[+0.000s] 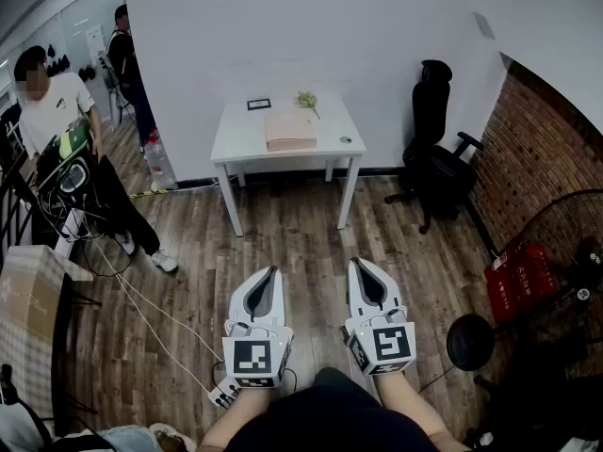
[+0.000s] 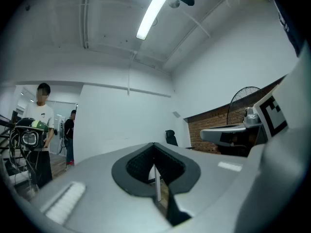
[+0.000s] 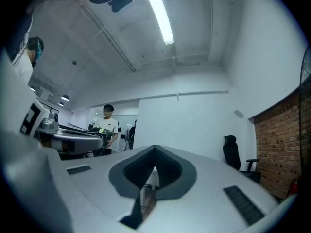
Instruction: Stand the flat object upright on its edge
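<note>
Head view: the left gripper [image 1: 273,271] and the right gripper [image 1: 357,264] sit side by side, each with its jaws pressed together on nothing. The pale pink flat rectangular object [image 1: 290,130] lies flat on the small white table [image 1: 236,141], well ahead of both sets of fingertips. Tipped up carelessly, it would likely skid on the smooth top toward the green sprig [image 1: 307,100] just beyond it. It could also fall back flat if released off balance. No container shows on the table.
</note>
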Action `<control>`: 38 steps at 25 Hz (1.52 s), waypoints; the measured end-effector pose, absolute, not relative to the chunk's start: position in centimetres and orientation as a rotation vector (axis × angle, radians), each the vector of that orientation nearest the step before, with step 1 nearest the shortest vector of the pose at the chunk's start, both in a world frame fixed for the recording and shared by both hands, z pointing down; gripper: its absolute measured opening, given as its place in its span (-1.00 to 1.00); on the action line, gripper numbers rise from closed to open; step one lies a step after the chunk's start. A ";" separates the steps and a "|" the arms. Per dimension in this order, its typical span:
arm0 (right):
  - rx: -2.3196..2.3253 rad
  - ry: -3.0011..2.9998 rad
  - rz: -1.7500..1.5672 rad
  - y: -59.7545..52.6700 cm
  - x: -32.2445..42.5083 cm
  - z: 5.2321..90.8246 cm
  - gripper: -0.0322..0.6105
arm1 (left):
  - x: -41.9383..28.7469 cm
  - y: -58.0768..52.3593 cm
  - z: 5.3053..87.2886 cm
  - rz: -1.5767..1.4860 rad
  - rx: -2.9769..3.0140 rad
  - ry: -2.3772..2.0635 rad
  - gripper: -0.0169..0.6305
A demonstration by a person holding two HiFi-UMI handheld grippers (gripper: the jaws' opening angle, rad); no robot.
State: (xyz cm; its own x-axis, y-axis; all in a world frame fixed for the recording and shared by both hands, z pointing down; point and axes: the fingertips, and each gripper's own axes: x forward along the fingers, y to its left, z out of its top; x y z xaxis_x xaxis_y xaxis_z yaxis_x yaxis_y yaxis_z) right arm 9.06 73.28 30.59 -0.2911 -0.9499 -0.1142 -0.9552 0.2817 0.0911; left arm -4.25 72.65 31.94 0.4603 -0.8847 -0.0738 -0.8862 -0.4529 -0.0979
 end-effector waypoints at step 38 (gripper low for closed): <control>-1.600 2.661 0.064 28.7 18.0 33.5 -0.40 | 4.5 31.3 31.6 0.227 -2.593 1.577 -0.39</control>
State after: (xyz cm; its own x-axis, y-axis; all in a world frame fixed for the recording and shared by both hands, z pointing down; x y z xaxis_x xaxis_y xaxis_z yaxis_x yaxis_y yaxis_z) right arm 17.95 28.75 33.47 -0.4684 -0.8820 -0.0519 -0.8835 0.4682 0.0167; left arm 4.50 31.25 31.65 0.4533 -0.8735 -0.1778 -0.8881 -0.4596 -0.0065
